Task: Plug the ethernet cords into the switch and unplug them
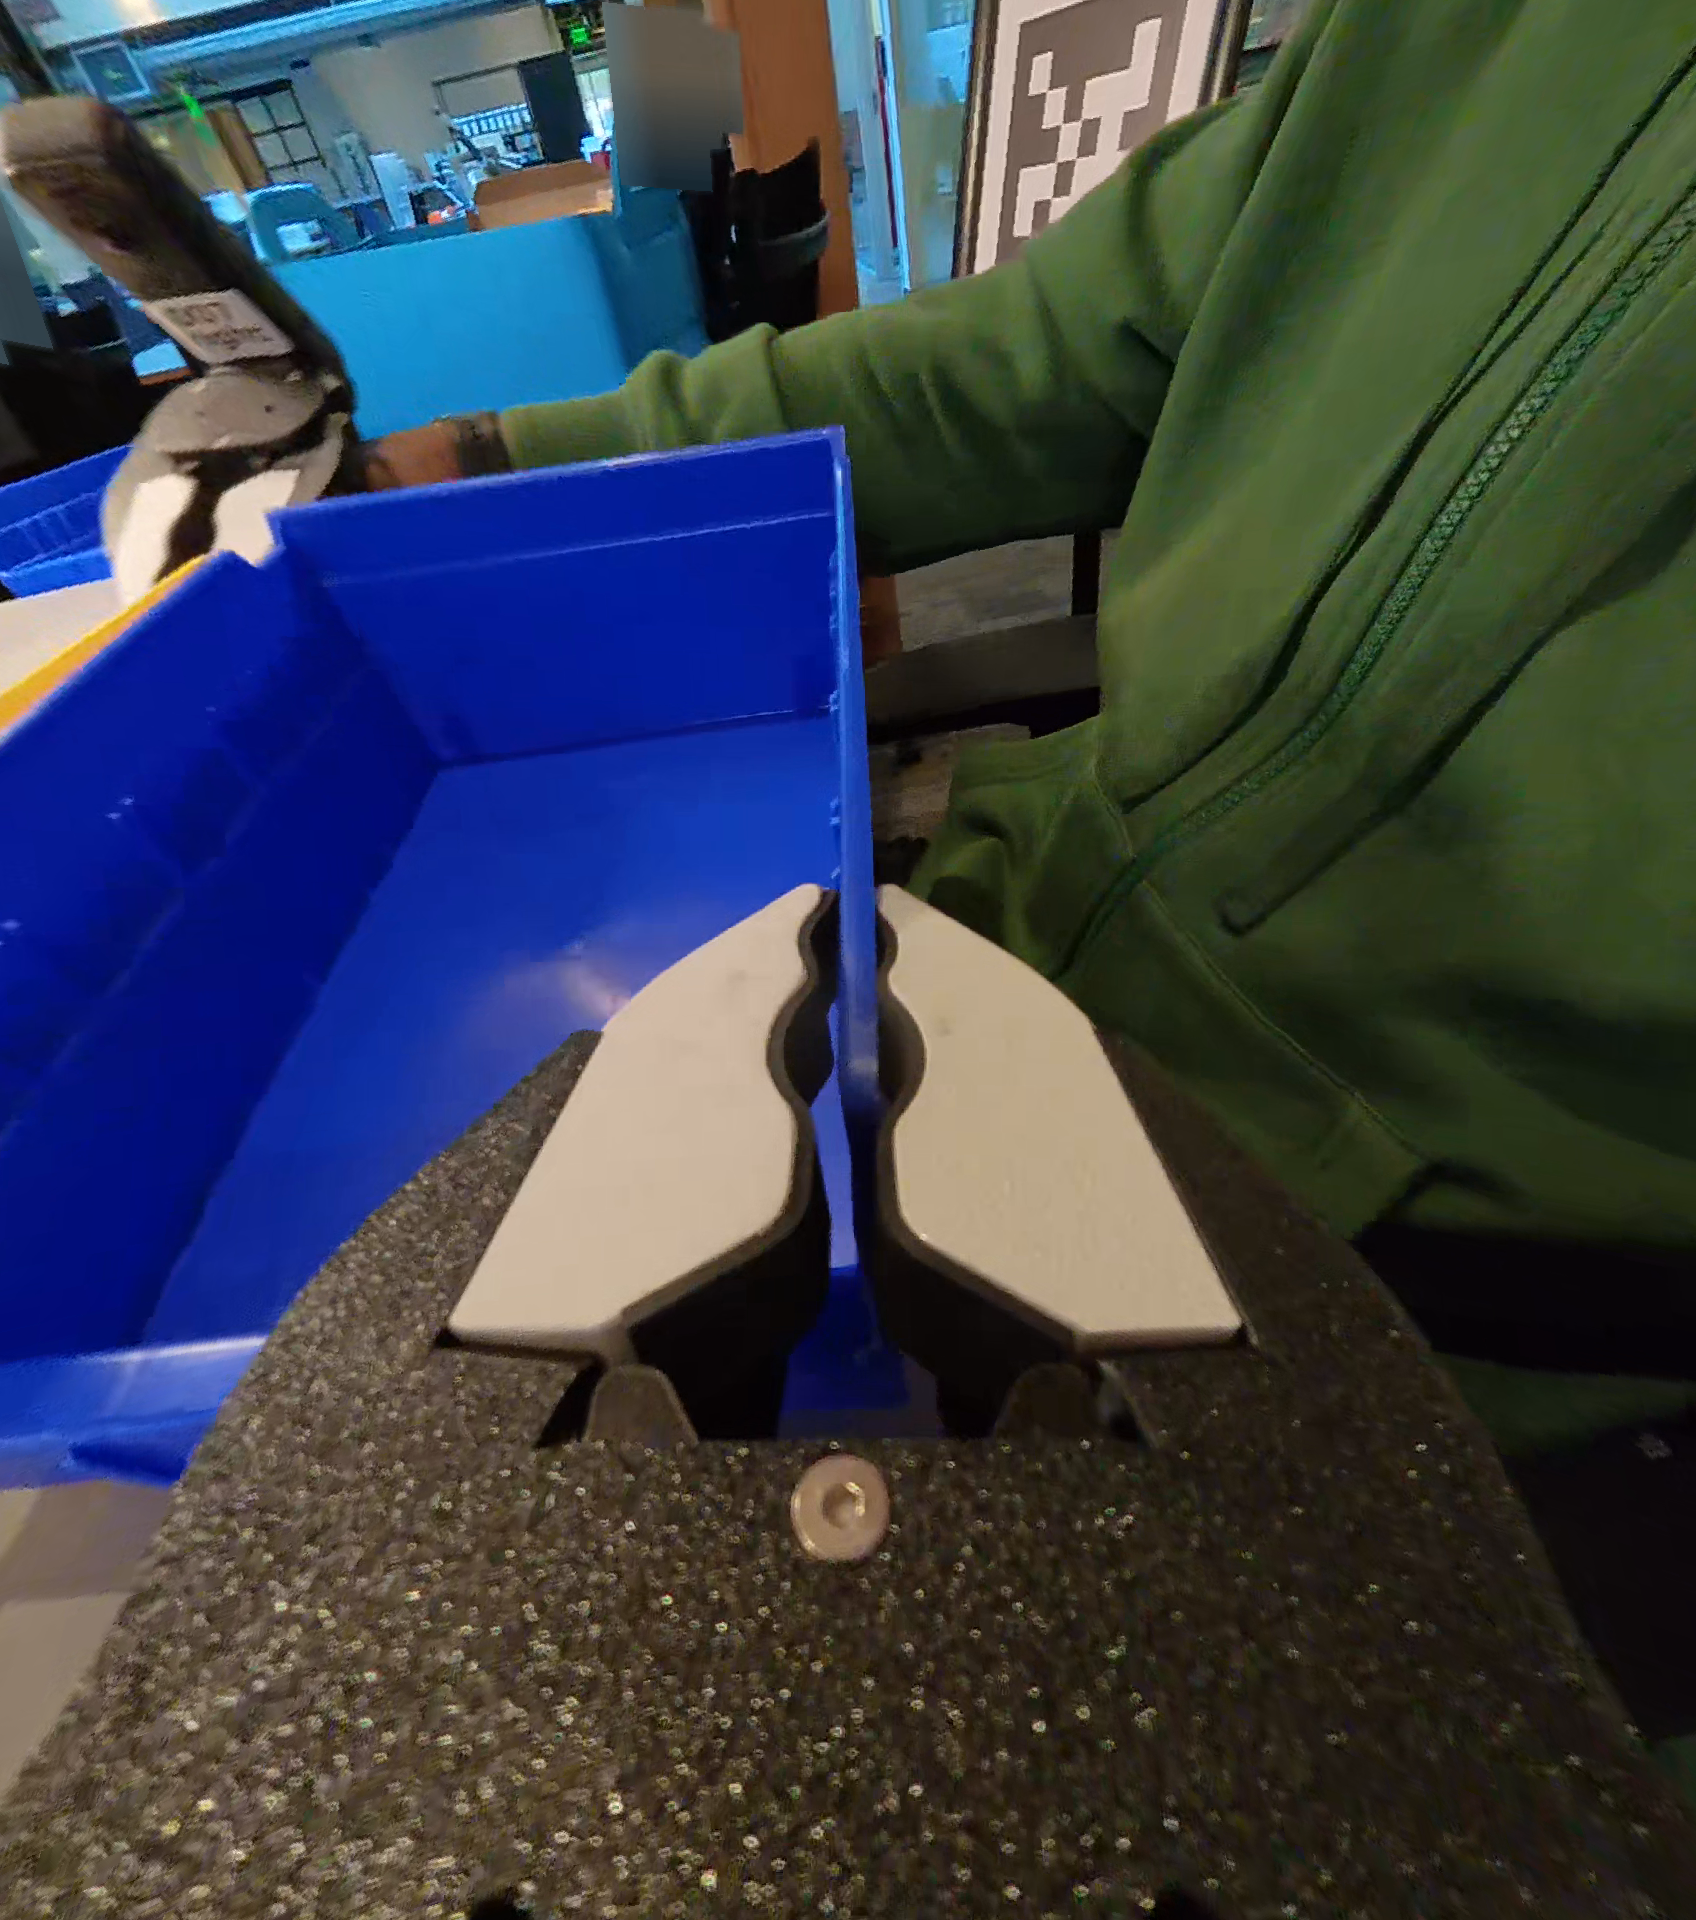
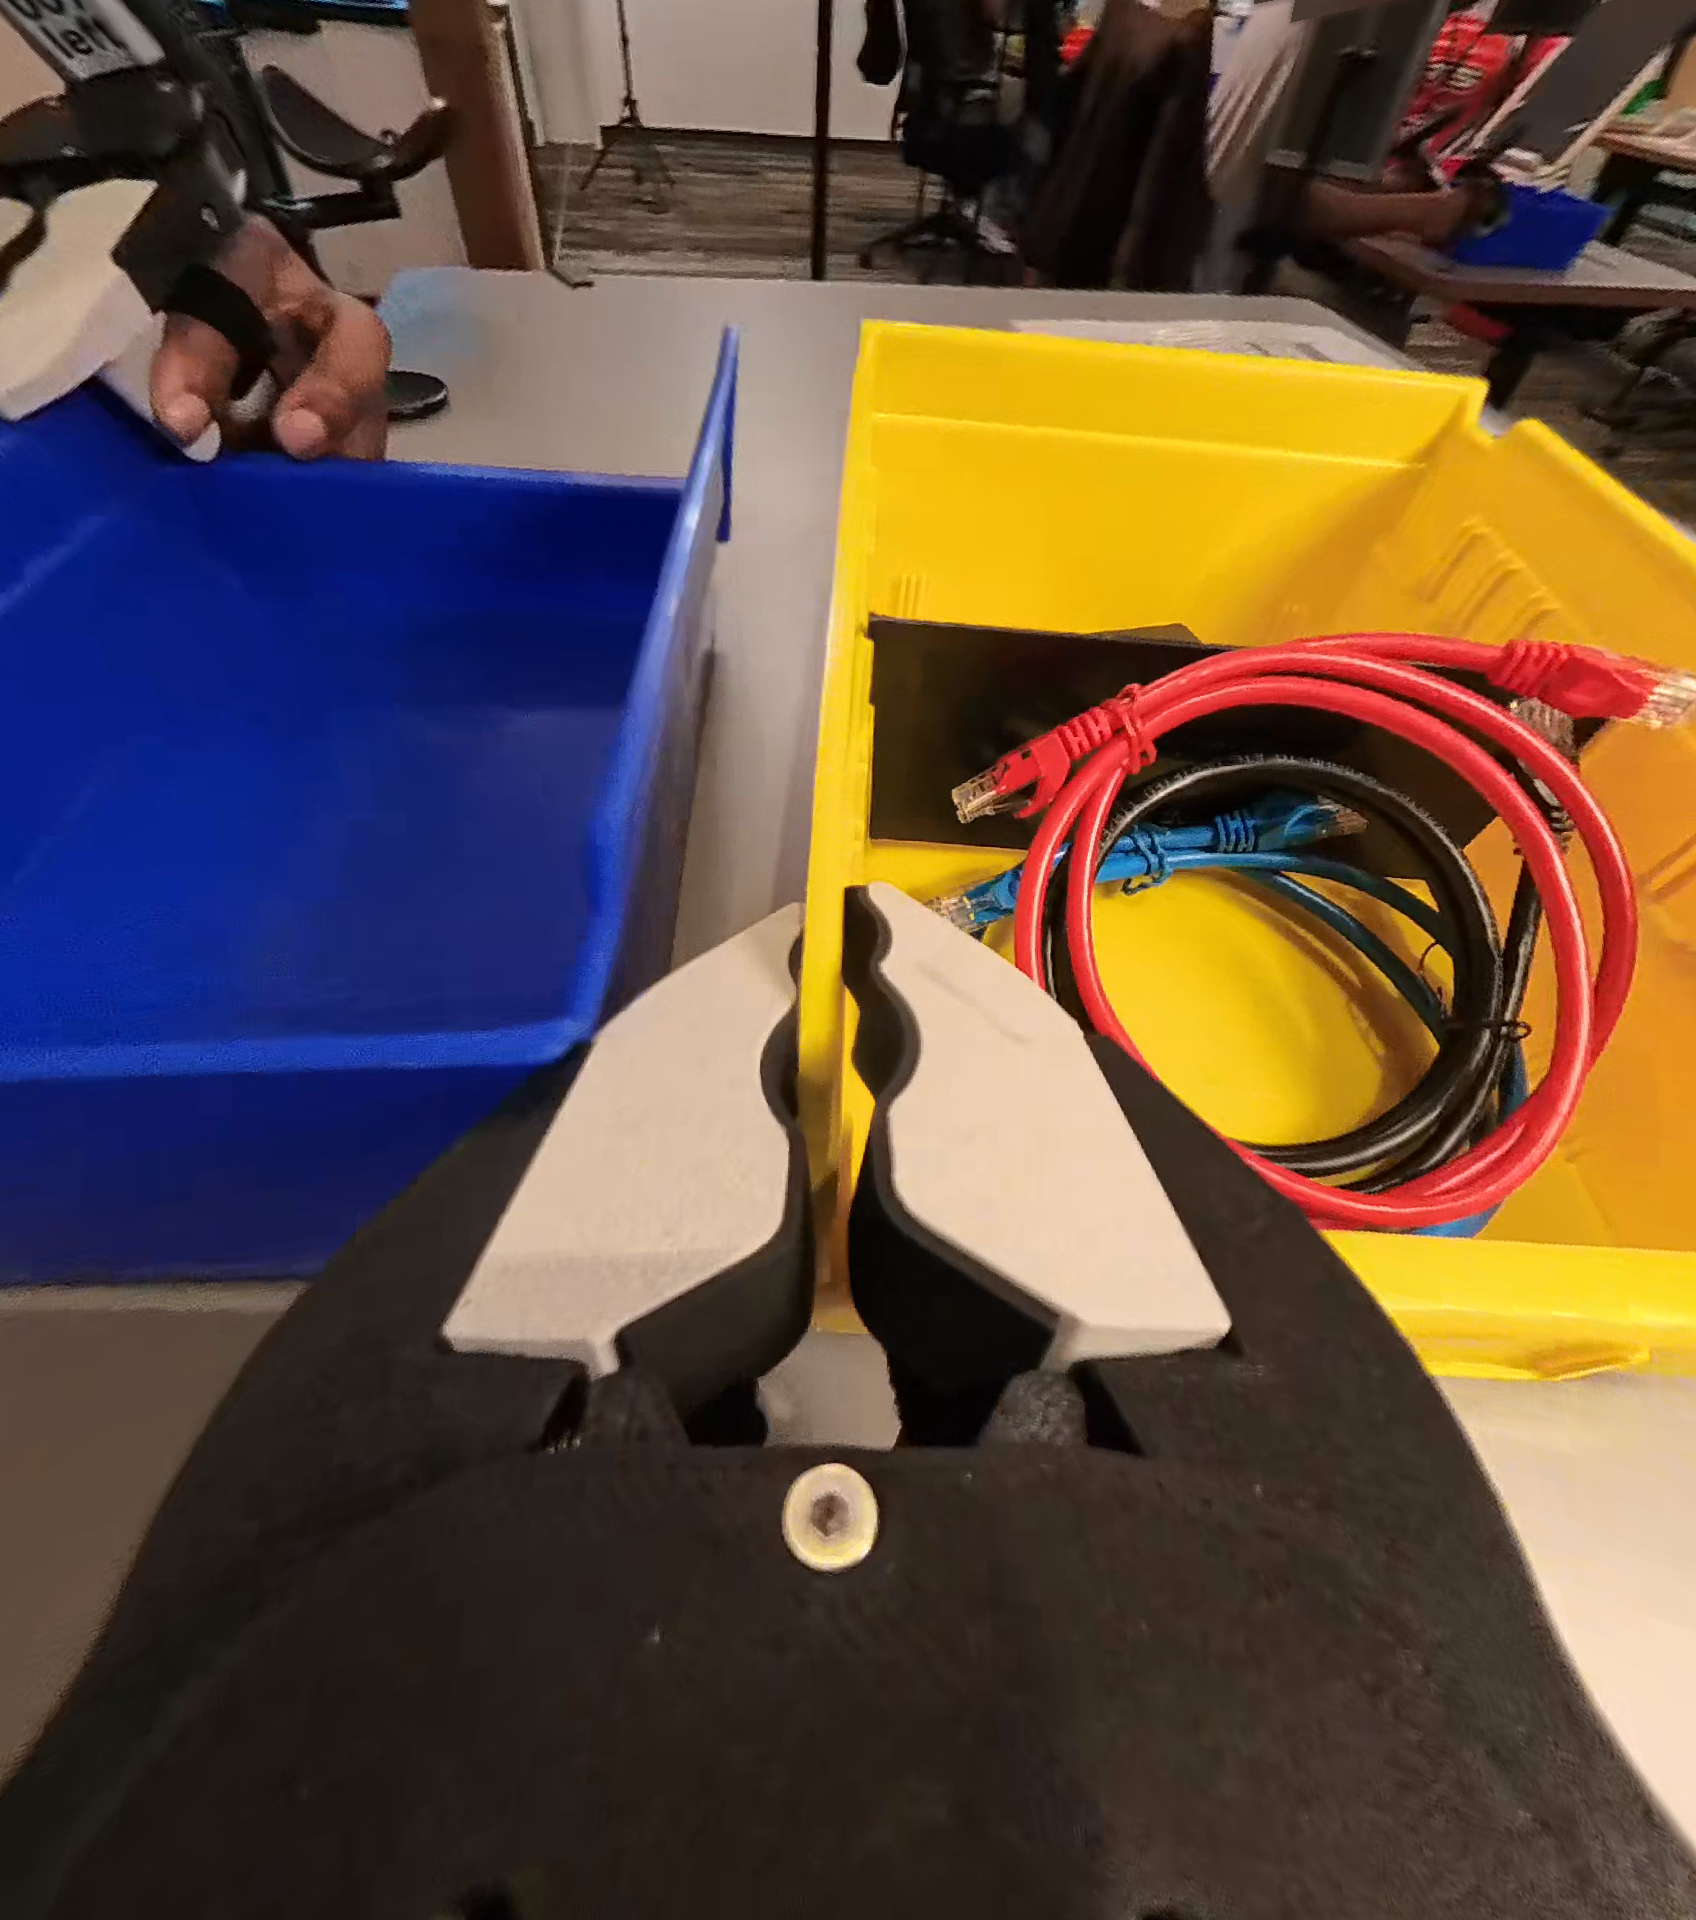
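Two bins are set side by side on the grey desk (image 2: 782, 436). The blue bin (image 1: 511, 935) is clamped at its side wall by the left tool (image 1: 856, 914); the left wall of the yellow bin (image 2: 1187, 468) is pinched by the right tool (image 2: 823, 904). Coiled red (image 2: 1592, 935), blue (image 2: 1228, 836) and black ethernet cords (image 2: 1436, 1138) are seen inside the yellow bin, at two o'clock from the right tool's tips, partly over a black switch (image 2: 979, 717) at twelve o'clock.

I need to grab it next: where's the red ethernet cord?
In the right wrist view, the coiled red ethernet cord lies inside the yellow plastic bin, atop blue and black cables, right of the blue bin.
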Tool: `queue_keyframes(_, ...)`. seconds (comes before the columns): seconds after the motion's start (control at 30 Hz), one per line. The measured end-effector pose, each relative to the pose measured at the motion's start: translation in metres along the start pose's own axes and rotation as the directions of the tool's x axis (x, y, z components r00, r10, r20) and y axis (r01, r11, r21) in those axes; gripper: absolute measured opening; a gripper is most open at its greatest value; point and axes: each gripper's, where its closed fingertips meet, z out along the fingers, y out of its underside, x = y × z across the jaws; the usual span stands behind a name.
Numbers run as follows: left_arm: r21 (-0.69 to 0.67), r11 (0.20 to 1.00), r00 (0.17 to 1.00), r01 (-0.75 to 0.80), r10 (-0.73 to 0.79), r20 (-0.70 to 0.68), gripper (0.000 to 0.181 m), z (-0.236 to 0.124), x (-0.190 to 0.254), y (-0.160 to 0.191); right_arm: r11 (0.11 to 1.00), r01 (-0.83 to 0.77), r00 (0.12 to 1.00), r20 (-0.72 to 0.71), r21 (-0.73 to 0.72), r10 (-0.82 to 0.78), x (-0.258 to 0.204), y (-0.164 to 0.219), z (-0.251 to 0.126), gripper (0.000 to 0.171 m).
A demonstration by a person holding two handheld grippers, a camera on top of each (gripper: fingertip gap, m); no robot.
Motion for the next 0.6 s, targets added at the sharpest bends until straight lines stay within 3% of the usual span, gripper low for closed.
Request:
queue_keyframes(0.33,0.017,1.000,1.000,-0.005,0.005,-0.024,0.003,-0.008,0.007,0.000,0.987,-0.120,0.983,0.151,0.103,0.103,0.009,-0.014,0.015,0.003)
queue_keyframes(0.6,0.014,1.000,1.000,-0.004,0.004,0.005,0.004,0.013,-0.005,-0.003,0.987,-0.125,0.990,0.073,0.105,0.118,0.022,-0.016,0.023,0.009)
